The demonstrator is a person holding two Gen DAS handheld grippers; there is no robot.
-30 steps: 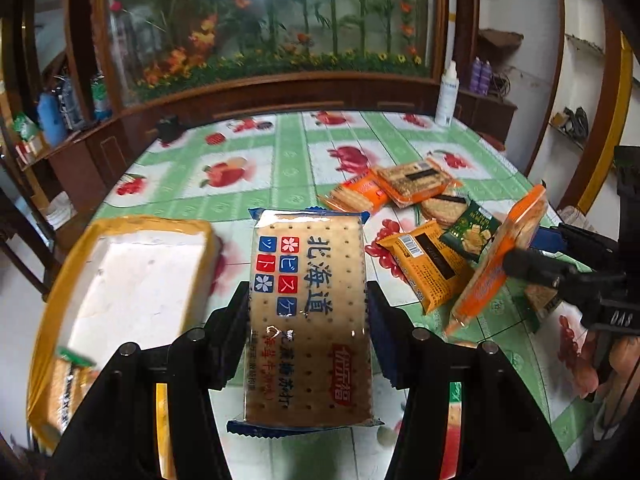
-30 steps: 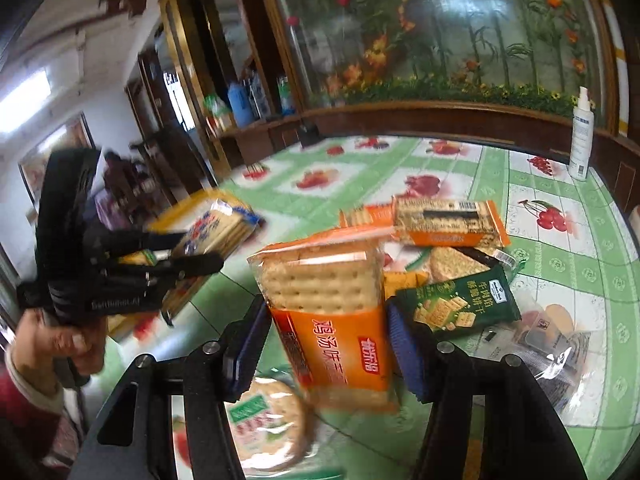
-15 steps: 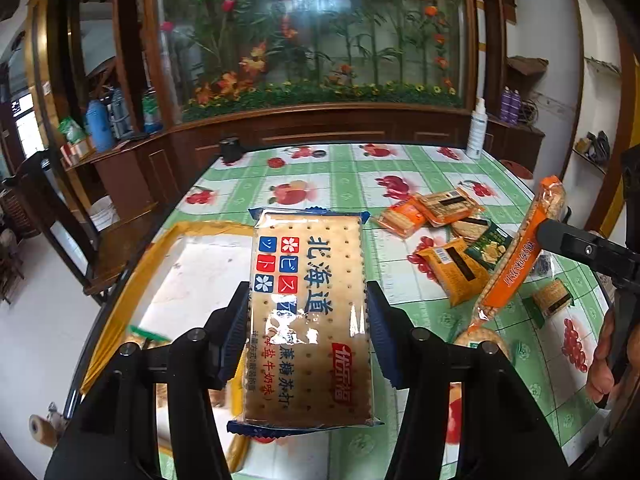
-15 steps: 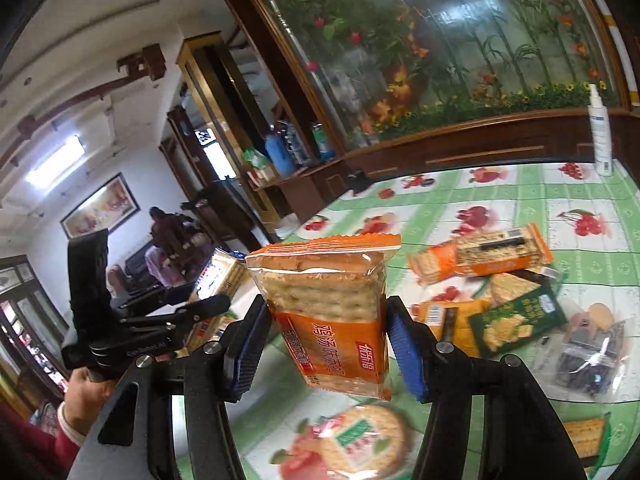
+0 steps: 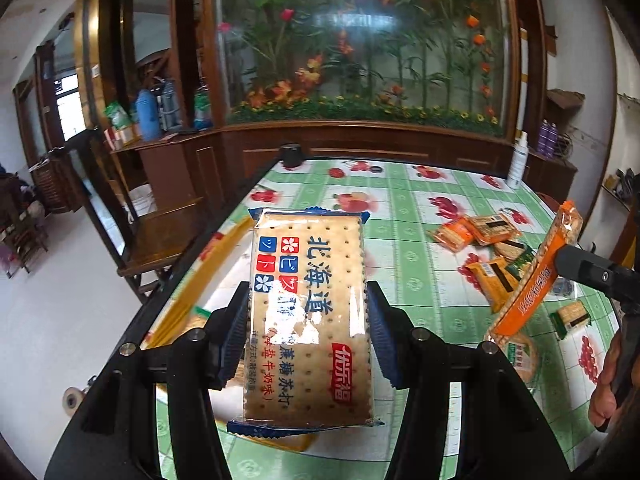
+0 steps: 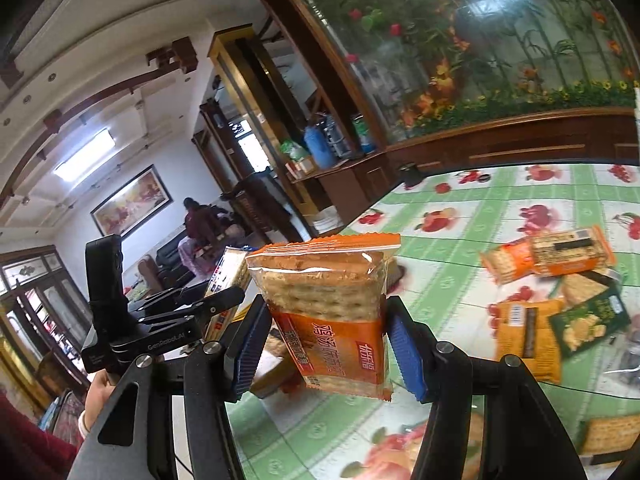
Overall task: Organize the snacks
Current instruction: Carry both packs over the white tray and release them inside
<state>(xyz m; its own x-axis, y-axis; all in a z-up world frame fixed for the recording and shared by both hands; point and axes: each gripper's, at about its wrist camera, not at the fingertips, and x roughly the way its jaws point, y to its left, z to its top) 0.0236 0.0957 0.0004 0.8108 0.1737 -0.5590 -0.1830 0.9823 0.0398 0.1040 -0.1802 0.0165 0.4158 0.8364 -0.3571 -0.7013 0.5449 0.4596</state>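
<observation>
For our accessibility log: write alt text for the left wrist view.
The left gripper clamps a blue-edged cracker pack above a table with a green fruit-print cloth. At right, the right gripper holds an orange pack over loose snack packs; a yellow tray lies lower left.

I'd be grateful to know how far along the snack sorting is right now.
Done: at least one packet seems to lie in the yellow tray. In hand: the left gripper holds a blue-edged cracker pack, the right gripper an orange cracker pack. Left: several loose packets on the table.
</observation>
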